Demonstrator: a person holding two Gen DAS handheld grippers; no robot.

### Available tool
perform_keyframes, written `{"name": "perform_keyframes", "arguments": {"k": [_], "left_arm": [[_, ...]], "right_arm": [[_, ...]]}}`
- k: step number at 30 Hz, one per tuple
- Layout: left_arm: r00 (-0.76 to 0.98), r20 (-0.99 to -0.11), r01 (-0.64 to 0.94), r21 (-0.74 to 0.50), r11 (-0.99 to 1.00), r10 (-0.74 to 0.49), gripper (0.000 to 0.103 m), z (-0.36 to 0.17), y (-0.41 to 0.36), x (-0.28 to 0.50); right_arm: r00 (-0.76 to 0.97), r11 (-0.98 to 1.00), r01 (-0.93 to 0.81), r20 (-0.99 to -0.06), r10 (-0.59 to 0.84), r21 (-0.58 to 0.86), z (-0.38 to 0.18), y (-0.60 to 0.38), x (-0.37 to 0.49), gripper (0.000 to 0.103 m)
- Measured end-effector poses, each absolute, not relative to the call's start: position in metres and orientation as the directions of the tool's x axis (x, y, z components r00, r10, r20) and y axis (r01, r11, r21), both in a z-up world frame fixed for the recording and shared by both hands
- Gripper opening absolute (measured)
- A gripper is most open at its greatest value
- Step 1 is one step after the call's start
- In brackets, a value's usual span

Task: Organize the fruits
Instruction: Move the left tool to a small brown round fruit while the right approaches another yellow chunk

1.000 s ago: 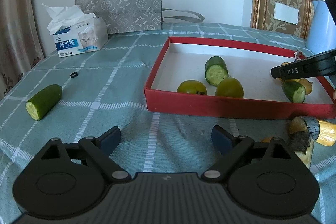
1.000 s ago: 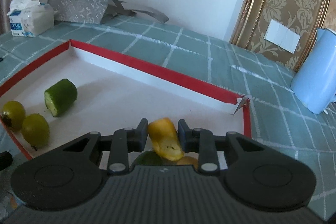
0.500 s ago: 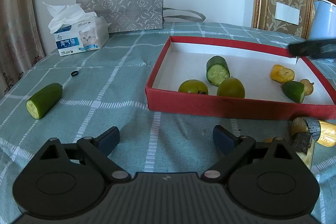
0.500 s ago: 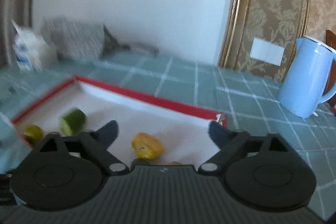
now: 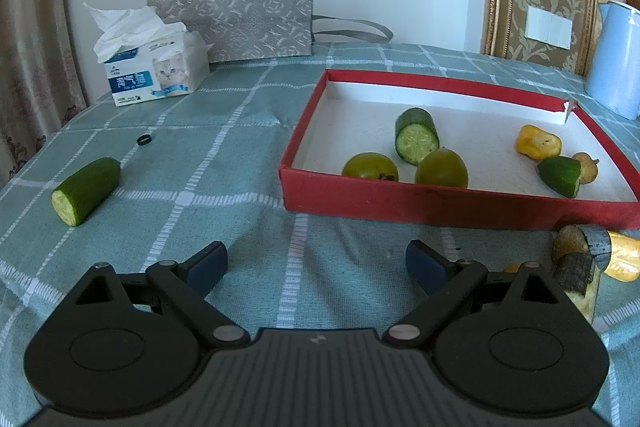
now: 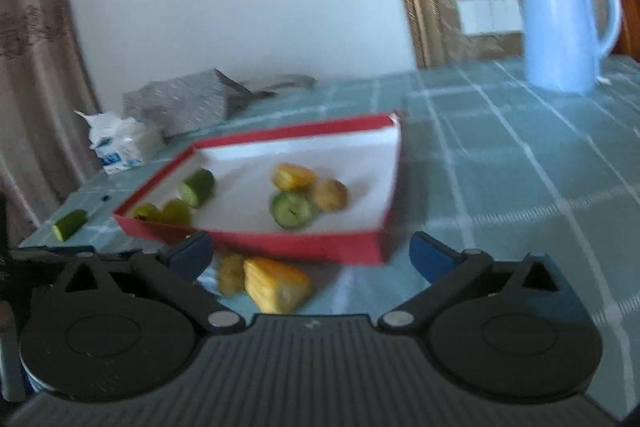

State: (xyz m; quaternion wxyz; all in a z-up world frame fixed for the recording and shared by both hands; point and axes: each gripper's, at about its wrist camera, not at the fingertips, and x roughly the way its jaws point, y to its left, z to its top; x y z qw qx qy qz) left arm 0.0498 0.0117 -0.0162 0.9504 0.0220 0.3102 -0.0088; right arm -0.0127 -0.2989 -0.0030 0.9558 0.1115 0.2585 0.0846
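Observation:
A red box [image 5: 452, 205] [image 6: 280, 241] on the checked tablecloth holds two green fruits [image 5: 441, 168], two cucumber pieces [image 5: 416, 136], a yellow piece [image 5: 538, 142] [image 6: 292, 176] and a small brown one. A cucumber piece [image 5: 86, 190] [image 6: 70, 224] lies on the cloth at the left. Yellow and brown pieces [image 5: 588, 259] [image 6: 276, 283] lie in front of the box. My left gripper [image 5: 316, 263] is open and empty over the cloth before the box. My right gripper [image 6: 310, 253] is open and empty, just above the yellow pieces outside the box.
A tissue box [image 5: 154, 75] and a grey paper bag [image 5: 240, 21] stand at the back left. A light blue kettle [image 6: 564, 19] [image 5: 616, 59] stands at the back right. A small black ring [image 5: 144, 139] lies on the cloth.
My right gripper opened and let the yellow piece drop into the box, then pulled back out of the box to its front side. The left gripper has hardly moved.

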Motion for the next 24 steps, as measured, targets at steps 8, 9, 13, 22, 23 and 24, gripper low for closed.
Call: {"name": "perform_keyframes", "arguments": {"k": [8, 9, 13, 22, 23, 24], "left_arm": [[0.839, -0.544, -0.044, -0.015, 0.999, 0.029, 0.097, -0.009, 0.026, 0.044], [0.842, -0.54, -0.039, -0.04, 0.998, 0.012, 0.097, -0.008, 0.028, 0.043], [0.848, -0.528, 0.014, -0.055, 0.998, -0.041, 0.097, -0.006, 0.023, 0.042], [0.884, -0.463, 0.133, 0.122, 0.984, -0.063, 0.097, -0.005, -0.015, 0.03], [0.88, -0.47, 0.143, 0.135, 0.981, -0.063, 0.097, -0.006, -0.018, 0.031], [0.876, -0.478, 0.15, 0.141, 0.979, -0.065, 0.097, -0.007, -0.02, 0.032]], "right_arm": [[0.854, 0.969, -0.07, -0.488, 0.181, 0.236, -0.008, -0.297, -0.017, 0.103], [0.856, 0.966, -0.065, -0.484, 0.182, 0.248, -0.007, -0.299, -0.017, 0.103], [0.844, 0.954, -0.013, -0.509, 0.171, 0.298, -0.01, -0.311, -0.011, 0.103], [0.824, 0.954, -0.018, -0.537, 0.183, 0.298, -0.014, -0.31, -0.008, 0.103], [0.821, 0.955, -0.021, -0.539, 0.186, 0.297, -0.014, -0.31, -0.008, 0.103], [0.819, 0.954, -0.025, -0.541, 0.19, 0.298, -0.014, -0.309, -0.008, 0.103]]}}
